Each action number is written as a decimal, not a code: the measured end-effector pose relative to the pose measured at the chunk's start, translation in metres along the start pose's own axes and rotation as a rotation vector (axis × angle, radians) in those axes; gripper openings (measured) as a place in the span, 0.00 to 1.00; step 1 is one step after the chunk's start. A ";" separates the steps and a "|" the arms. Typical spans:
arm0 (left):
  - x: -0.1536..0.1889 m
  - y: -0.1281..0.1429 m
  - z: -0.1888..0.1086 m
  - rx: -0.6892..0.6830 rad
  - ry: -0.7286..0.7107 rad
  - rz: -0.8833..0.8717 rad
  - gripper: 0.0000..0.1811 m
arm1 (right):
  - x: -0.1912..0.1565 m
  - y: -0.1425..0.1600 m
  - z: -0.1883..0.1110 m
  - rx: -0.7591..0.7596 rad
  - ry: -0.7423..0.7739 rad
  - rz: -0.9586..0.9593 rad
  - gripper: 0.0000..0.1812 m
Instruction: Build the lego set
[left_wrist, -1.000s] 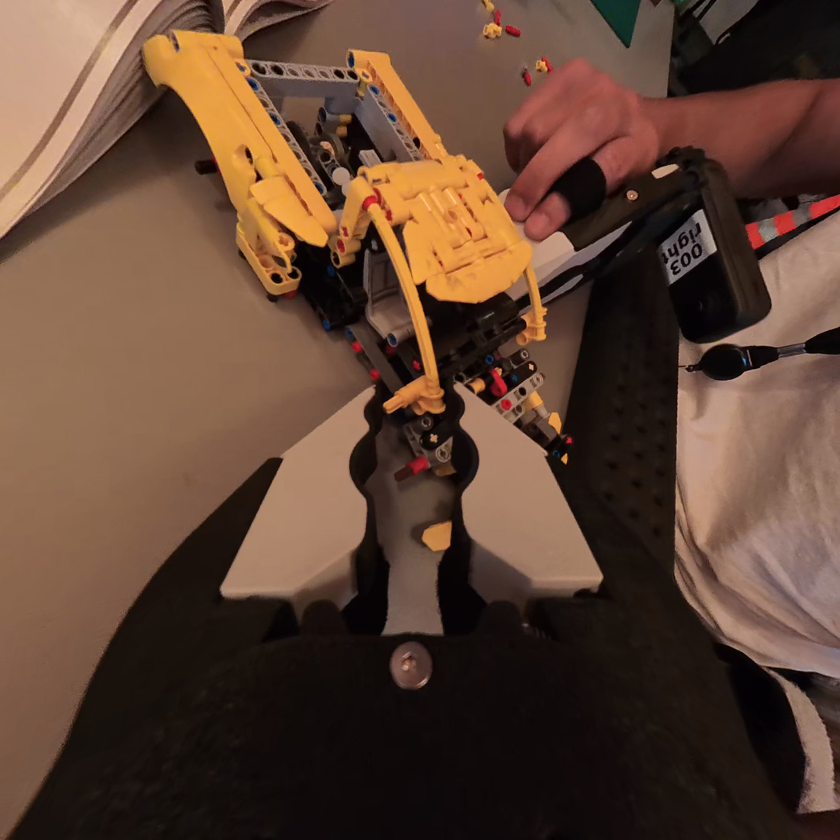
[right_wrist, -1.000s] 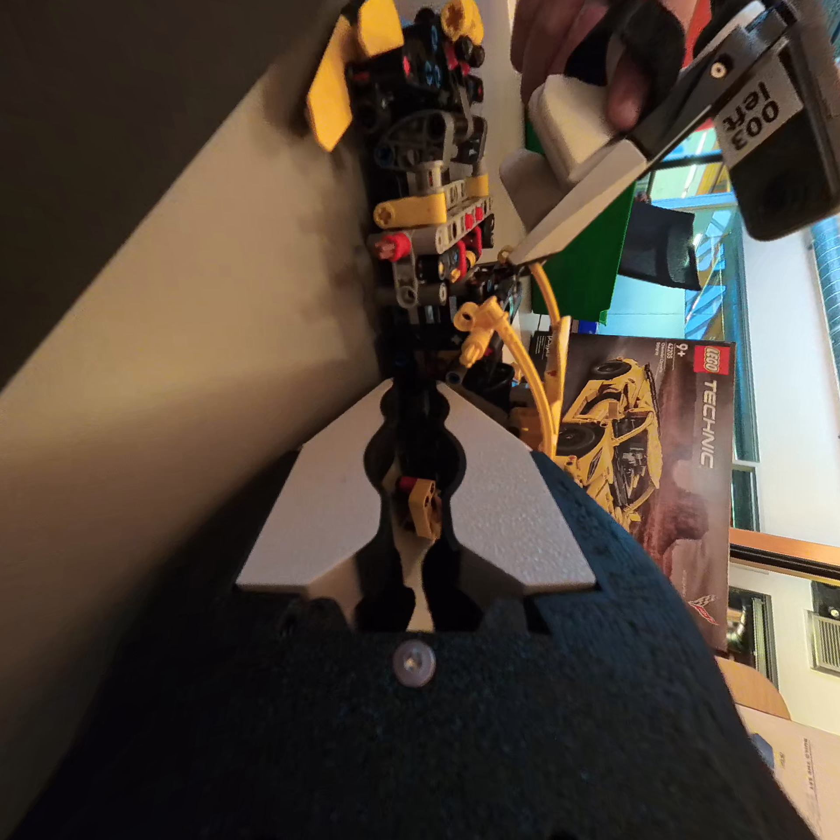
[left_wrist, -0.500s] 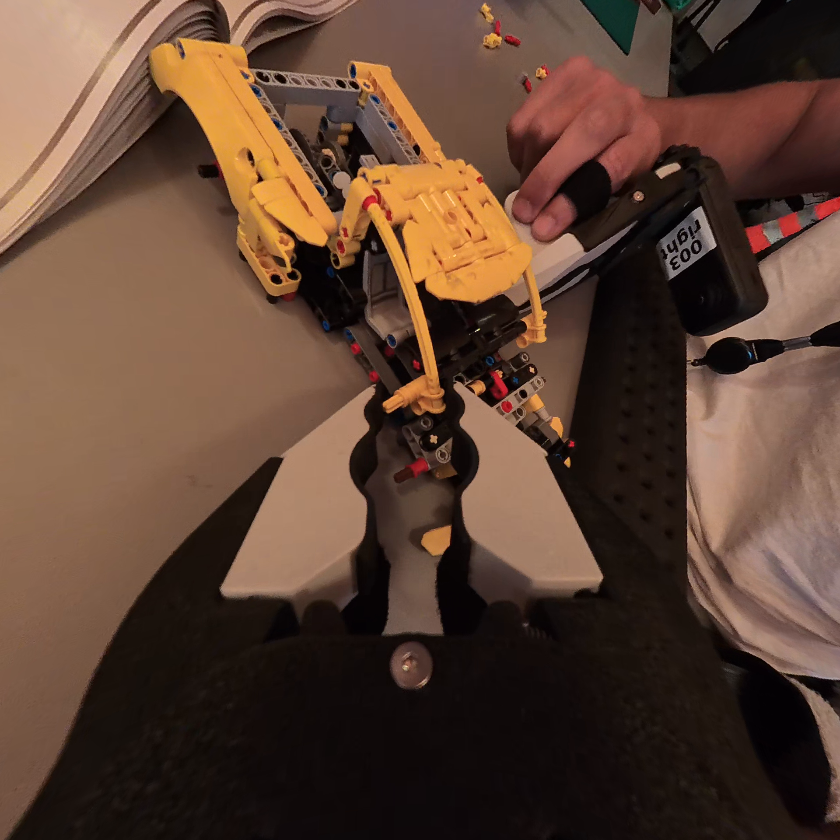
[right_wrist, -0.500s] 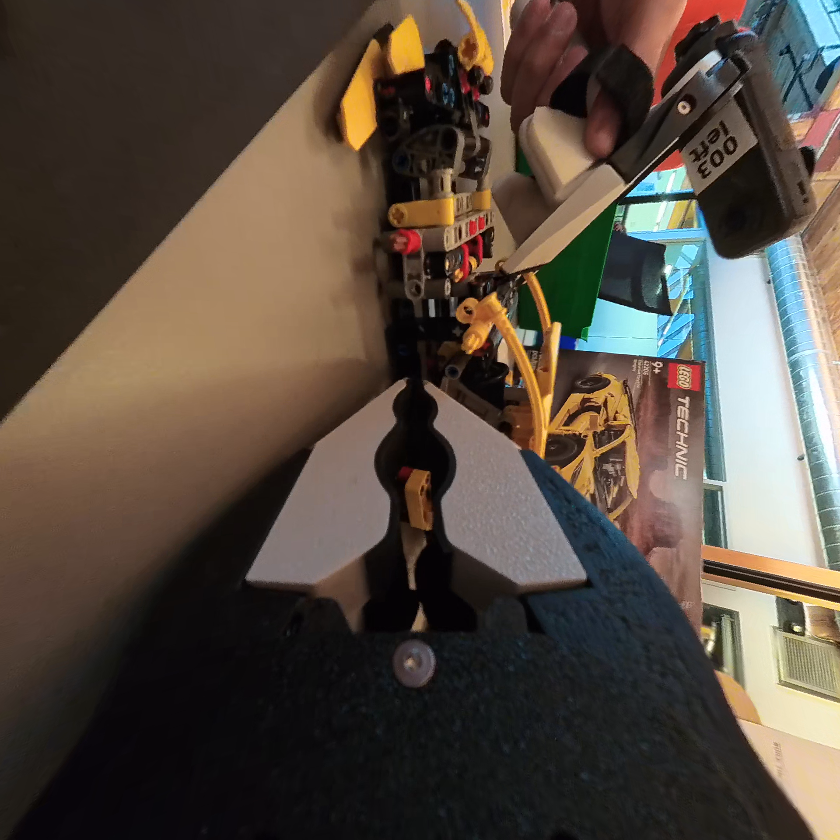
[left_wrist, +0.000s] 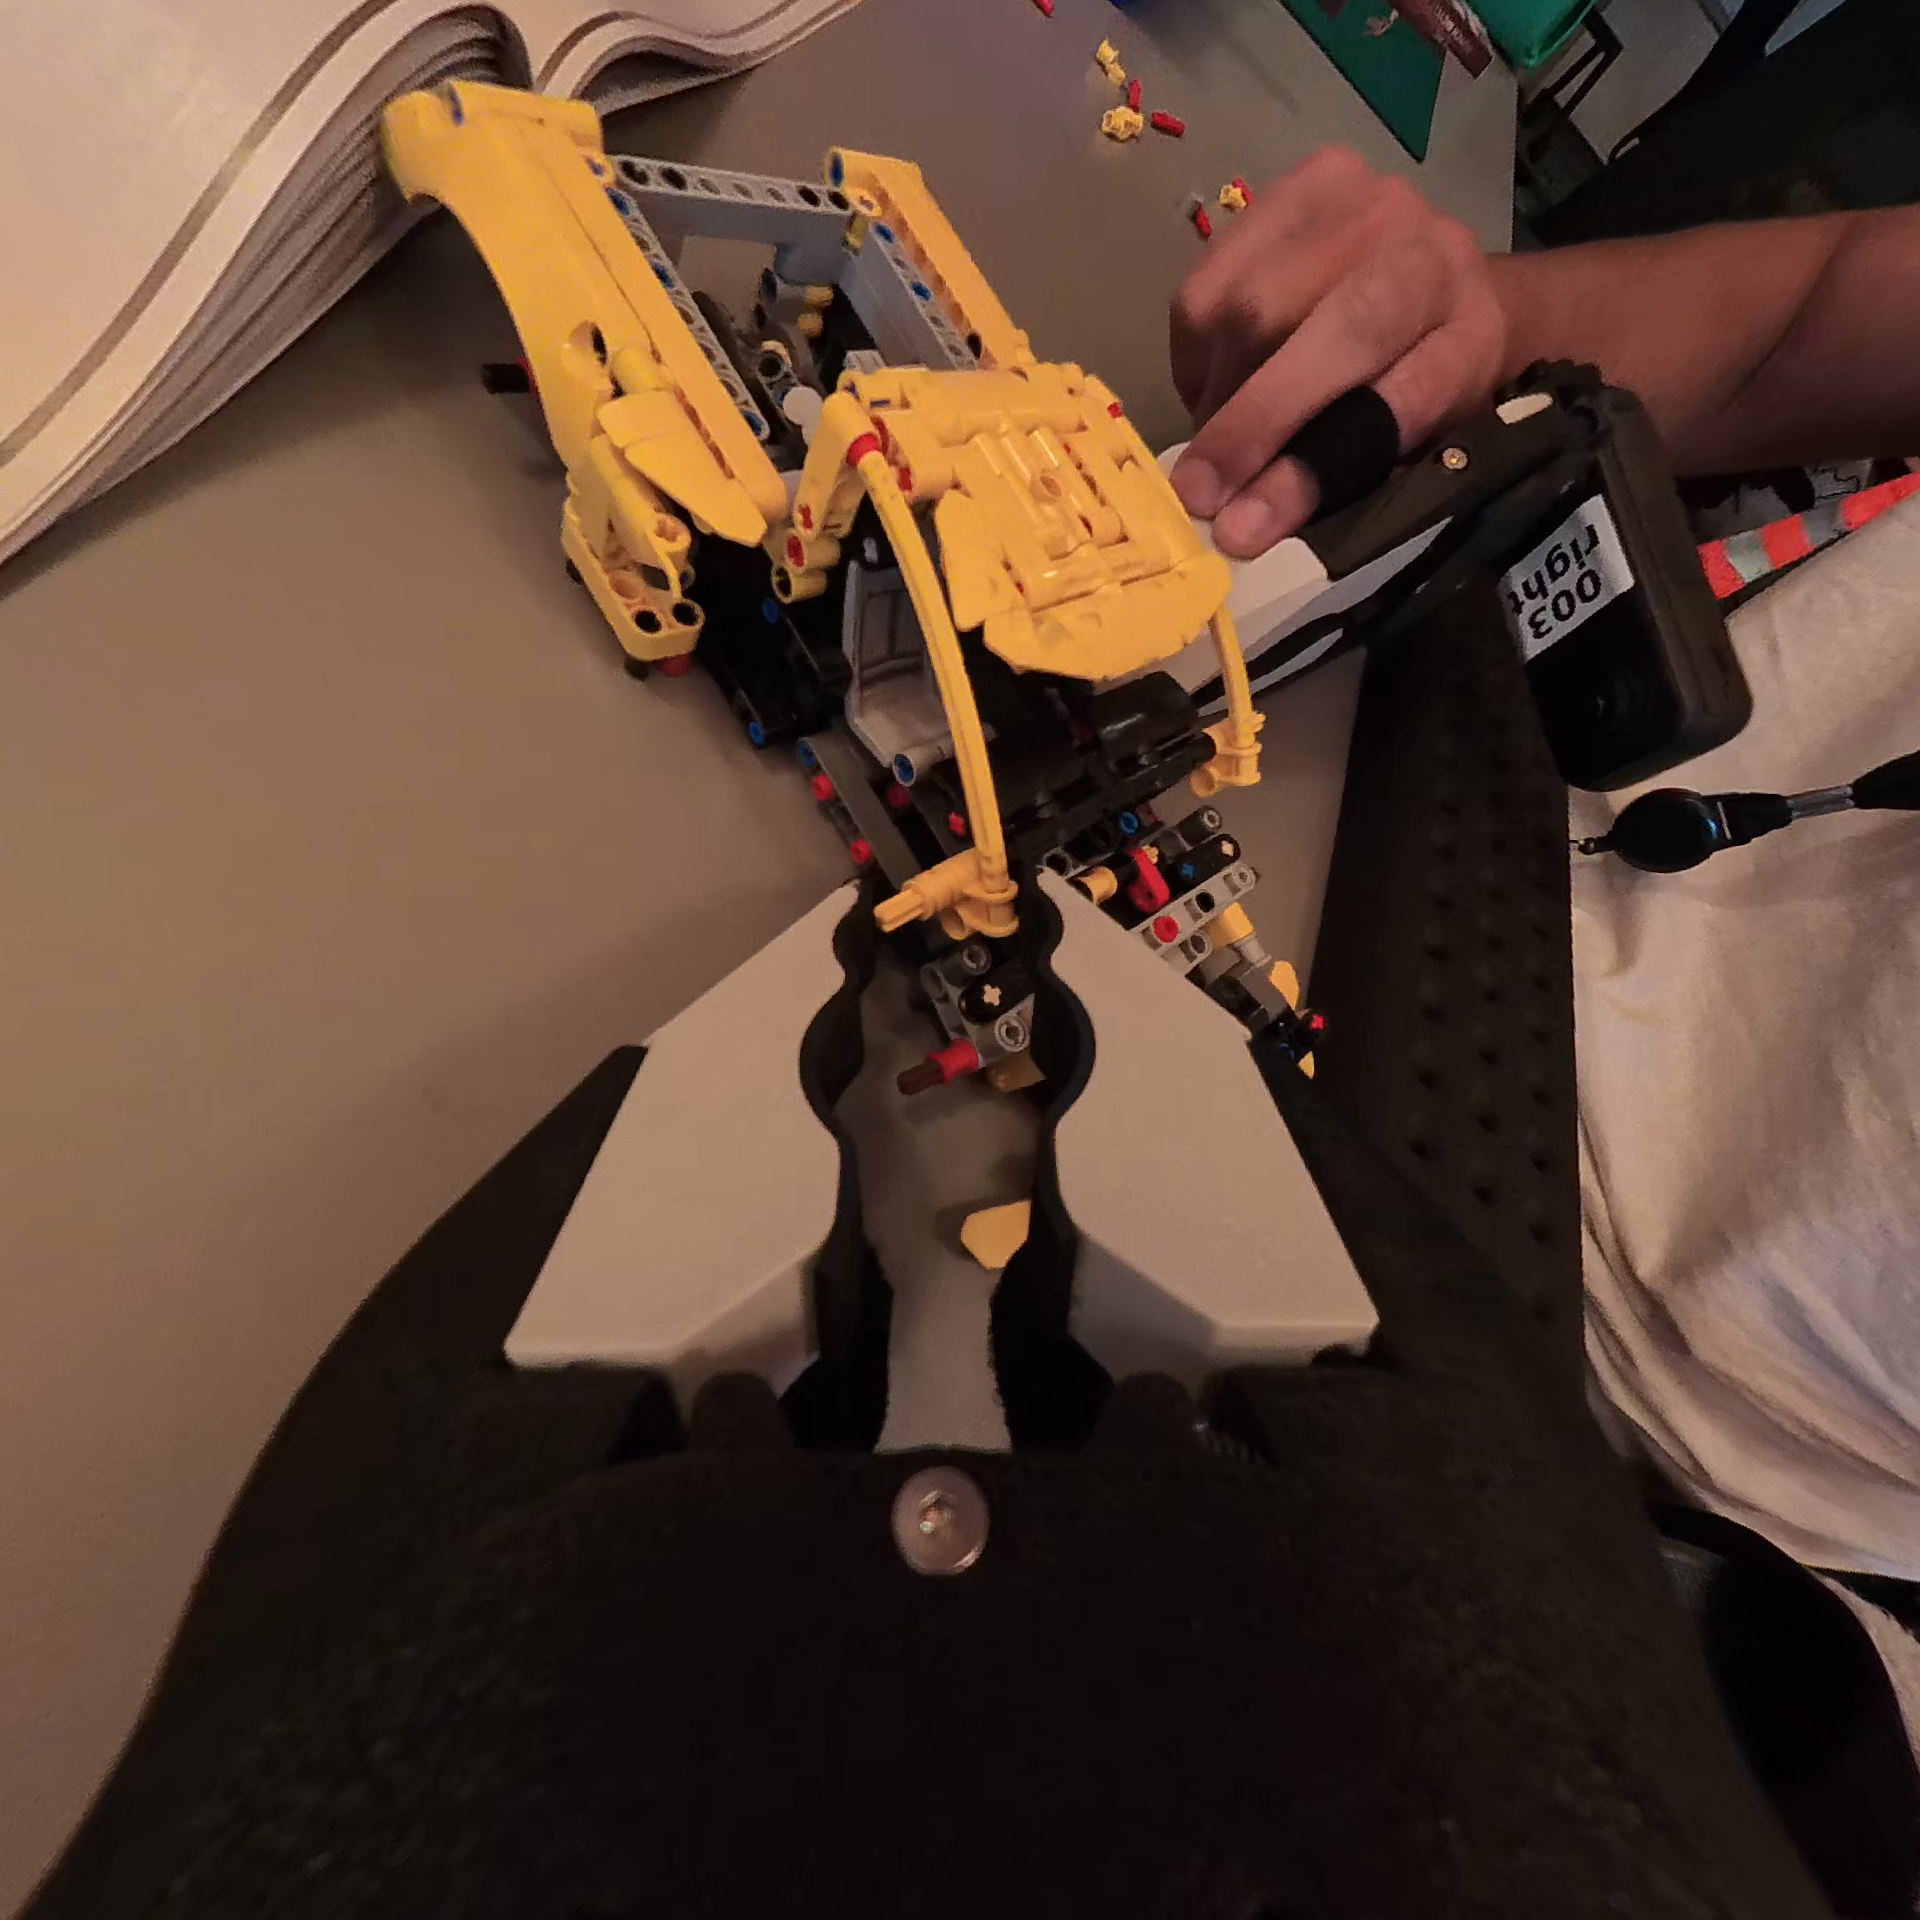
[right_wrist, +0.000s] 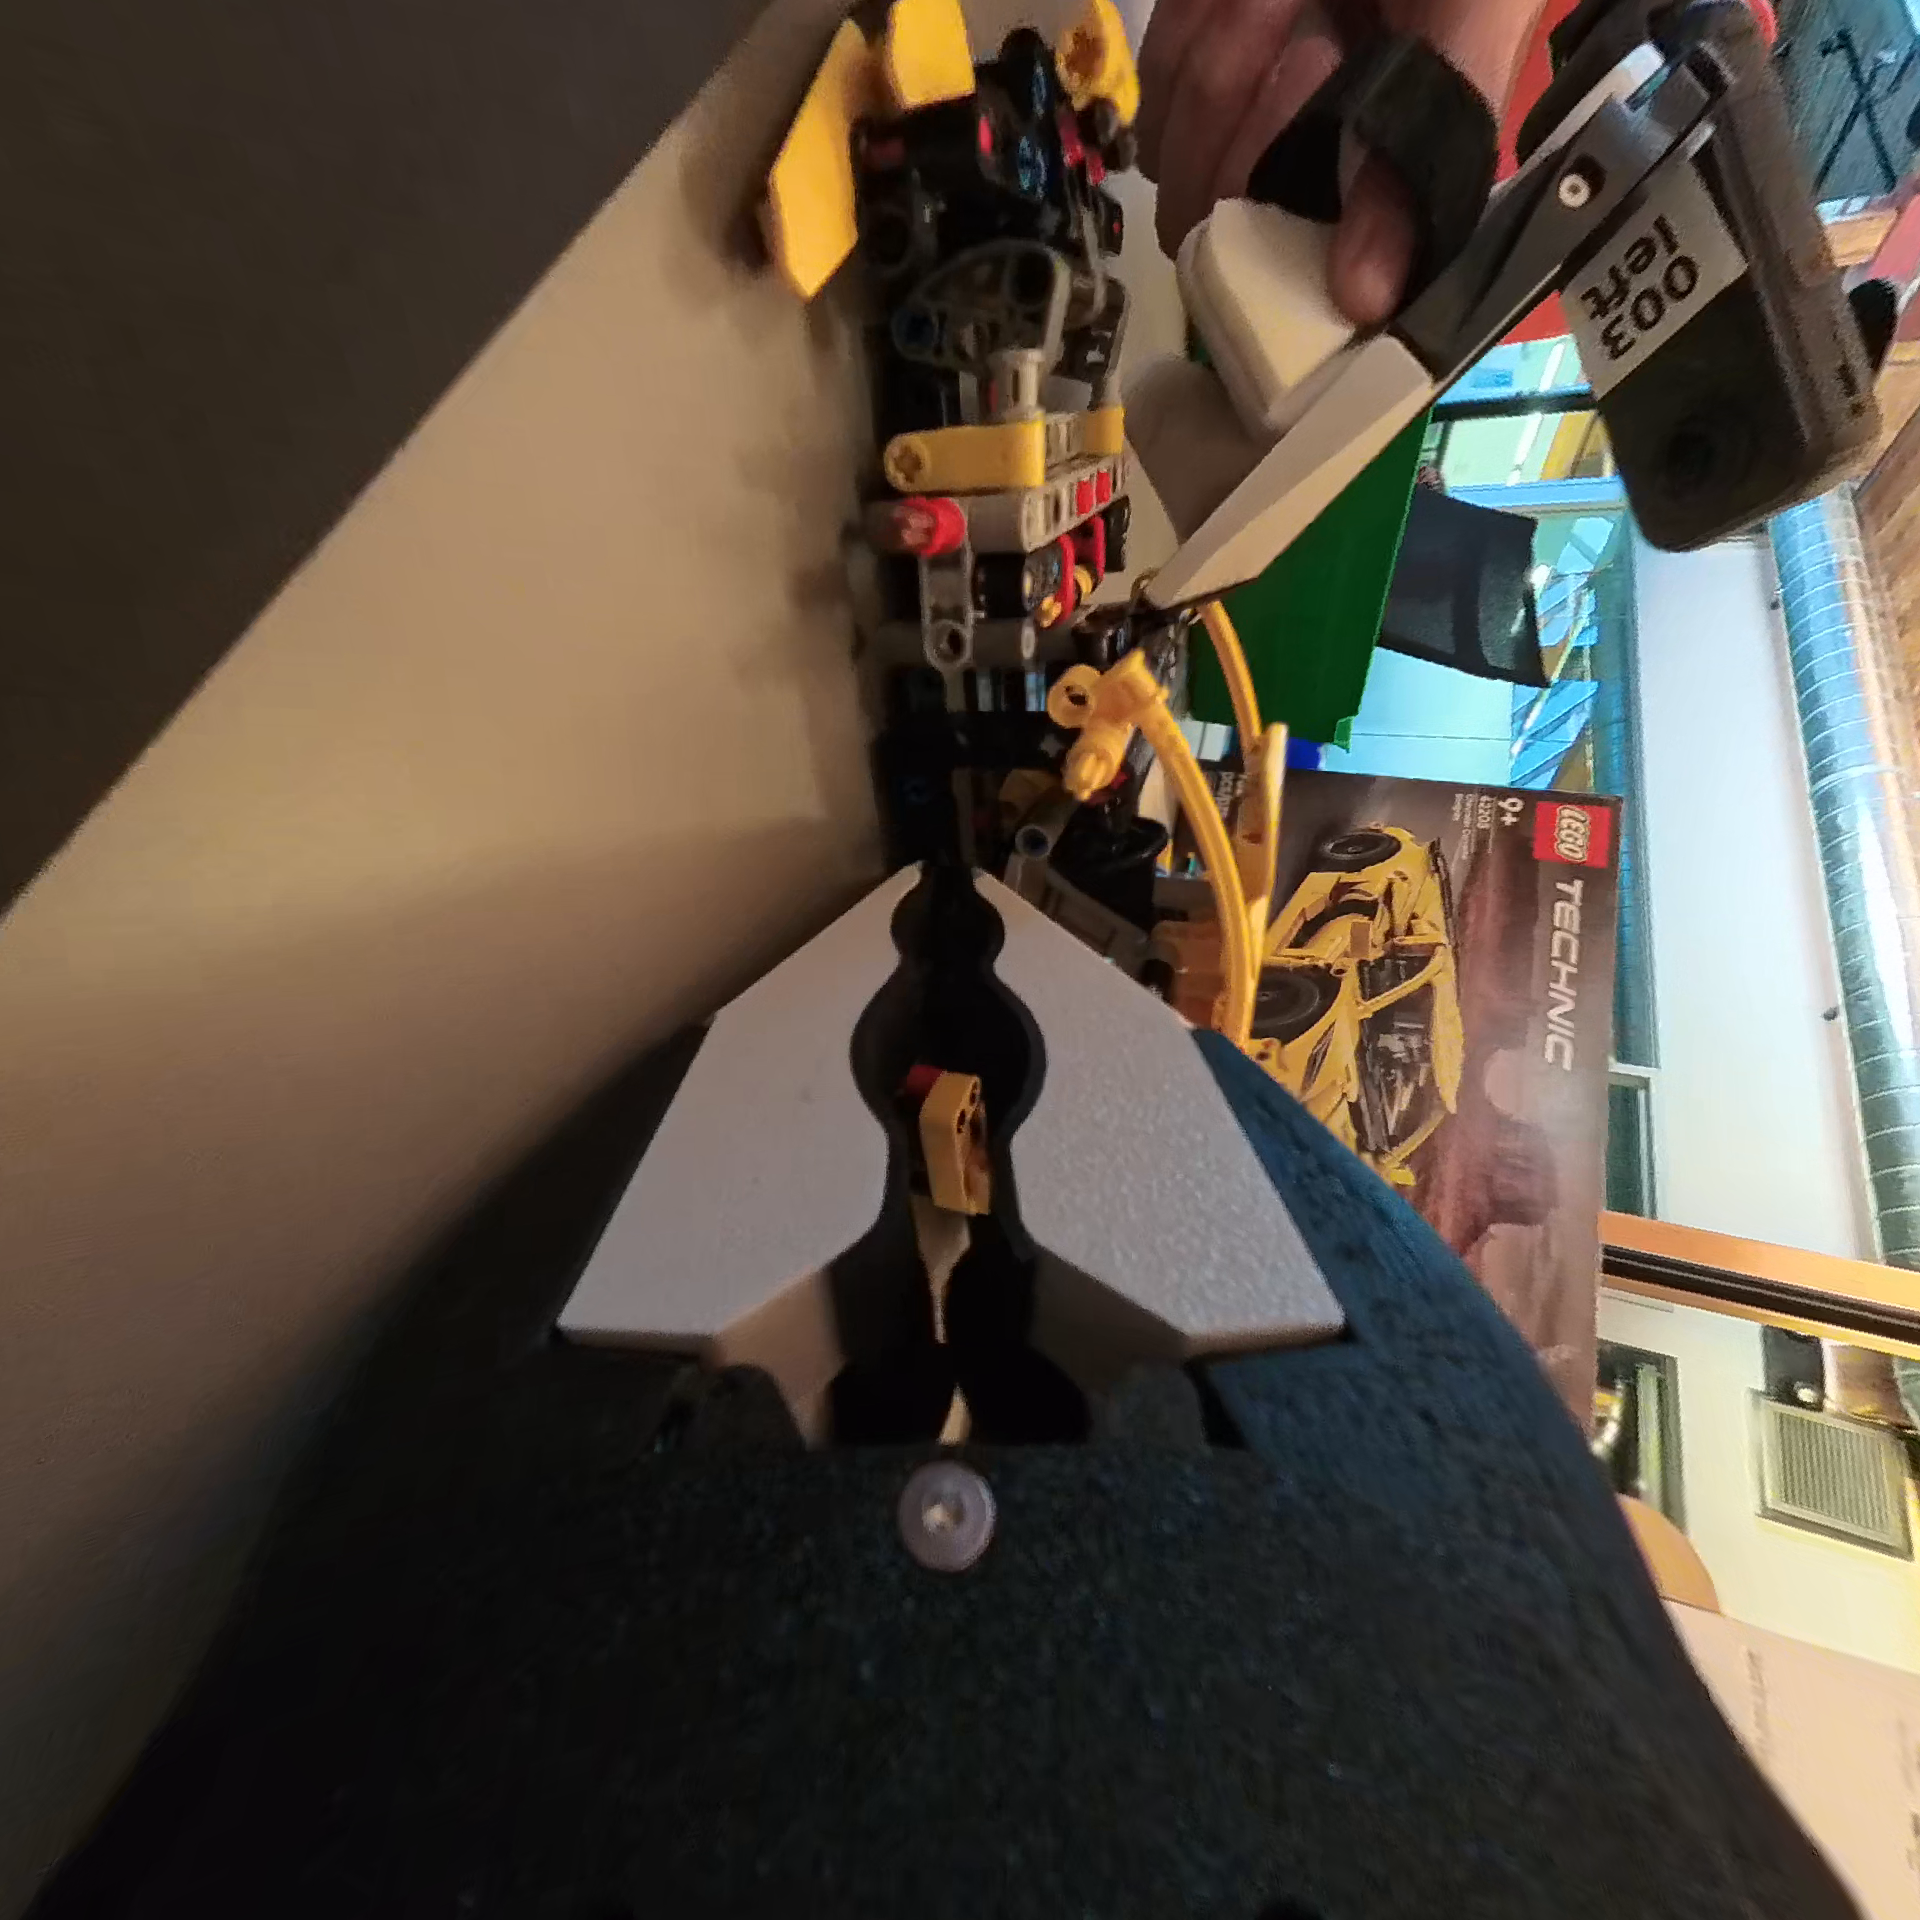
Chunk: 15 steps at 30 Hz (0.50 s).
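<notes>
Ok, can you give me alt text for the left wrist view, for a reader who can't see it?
The left hand-held gripper is shut on the near end of a half-built yellow lego car on a grey table. A hand works the right hand-held gripper against the car's far side.

Half-built yellow lego car on table, front end in left gripper

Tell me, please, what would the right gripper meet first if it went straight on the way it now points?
Most likely the dark underside of the yellow car model, right ahead of the right gripper, whose fingertips seem almost against it. It holds a small yellow piece set back between its fingers, so the fingertips would probably touch first; depth is unclear.
</notes>
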<state>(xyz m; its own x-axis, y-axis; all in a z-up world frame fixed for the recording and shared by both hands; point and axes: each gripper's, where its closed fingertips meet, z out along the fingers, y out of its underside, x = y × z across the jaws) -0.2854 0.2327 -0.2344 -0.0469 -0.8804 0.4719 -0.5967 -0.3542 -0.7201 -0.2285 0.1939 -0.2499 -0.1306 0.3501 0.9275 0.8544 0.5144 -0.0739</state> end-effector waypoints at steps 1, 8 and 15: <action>0.000 0.000 0.001 -0.003 -0.004 0.003 0.15 | 0.000 0.001 -0.001 -0.001 0.010 0.000 0.01; -0.005 -0.004 0.004 -0.037 -0.064 0.040 0.15 | -0.009 0.003 -0.014 0.008 -0.037 0.065 0.00; -0.012 -0.003 -0.001 -0.023 -0.092 0.029 0.15 | 0.002 0.012 -0.034 0.006 0.019 0.186 0.00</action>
<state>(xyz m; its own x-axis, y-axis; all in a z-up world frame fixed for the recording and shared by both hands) -0.2836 0.2452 -0.2373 0.0085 -0.9157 0.4017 -0.6147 -0.3216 -0.7202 -0.2015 0.1742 -0.2370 0.0393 0.4251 0.9043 0.8597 0.4468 -0.2474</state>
